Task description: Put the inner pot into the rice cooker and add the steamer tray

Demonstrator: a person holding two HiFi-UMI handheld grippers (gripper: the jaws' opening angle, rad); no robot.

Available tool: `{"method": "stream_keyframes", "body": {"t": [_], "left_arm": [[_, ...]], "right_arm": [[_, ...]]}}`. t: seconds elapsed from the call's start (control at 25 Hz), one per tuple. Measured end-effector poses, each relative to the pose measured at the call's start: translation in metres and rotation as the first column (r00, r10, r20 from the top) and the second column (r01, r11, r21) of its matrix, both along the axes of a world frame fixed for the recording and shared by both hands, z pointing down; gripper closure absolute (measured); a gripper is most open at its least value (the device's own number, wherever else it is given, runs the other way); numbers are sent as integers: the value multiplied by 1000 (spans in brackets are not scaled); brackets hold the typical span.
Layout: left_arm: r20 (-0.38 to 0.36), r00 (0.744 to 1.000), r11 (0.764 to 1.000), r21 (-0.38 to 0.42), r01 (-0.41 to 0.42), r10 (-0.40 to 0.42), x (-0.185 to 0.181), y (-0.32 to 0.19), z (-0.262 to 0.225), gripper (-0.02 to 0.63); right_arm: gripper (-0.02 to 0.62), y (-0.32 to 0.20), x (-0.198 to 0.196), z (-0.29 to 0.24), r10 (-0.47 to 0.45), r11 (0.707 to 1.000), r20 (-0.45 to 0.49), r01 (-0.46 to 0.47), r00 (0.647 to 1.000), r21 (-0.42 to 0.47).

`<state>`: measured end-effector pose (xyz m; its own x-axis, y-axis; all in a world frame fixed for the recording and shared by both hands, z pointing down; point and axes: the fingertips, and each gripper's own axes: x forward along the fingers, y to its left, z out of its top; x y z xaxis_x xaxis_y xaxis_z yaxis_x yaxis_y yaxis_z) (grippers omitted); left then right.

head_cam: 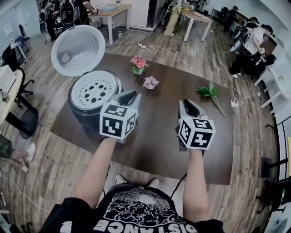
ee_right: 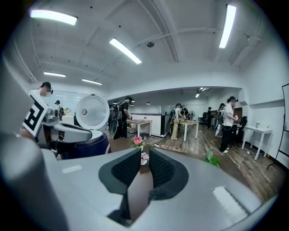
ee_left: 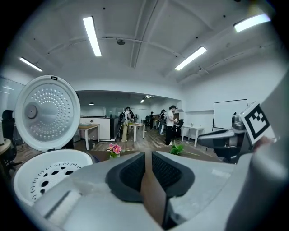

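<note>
Dark brown table (head_cam: 159, 141) on plank floor (head_cam: 59, 168); desks (head_cam: 113, 11) and people (head_cam: 254, 41) beyond. Narrowed to slits, pinching nothing: left gripper (head_cam: 127, 97), right gripper (head_cam: 191, 107).

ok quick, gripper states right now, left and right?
Left gripper: jaws almost together, narrow gap showing, holding nothing.
Right gripper: jaws almost together, narrow gap showing, holding nothing.
</note>
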<state>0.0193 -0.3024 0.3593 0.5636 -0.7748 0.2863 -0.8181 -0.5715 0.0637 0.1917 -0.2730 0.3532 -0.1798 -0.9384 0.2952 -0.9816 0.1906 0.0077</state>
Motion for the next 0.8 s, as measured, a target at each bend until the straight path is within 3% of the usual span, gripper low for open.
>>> {"method": "stream_keyframes", "body": {"t": [0.36,0.8], "left_arm": [[-25,998,998,22,-60,60,44,13,-8,595],[-23,998,998,32,-56,57,48,12,-9,603]], "right_arm": [[574,32,38,-13,45,998,-1,-45,999,40],[594,34,36,-14,20,998,22,-21,1000,53]]}}
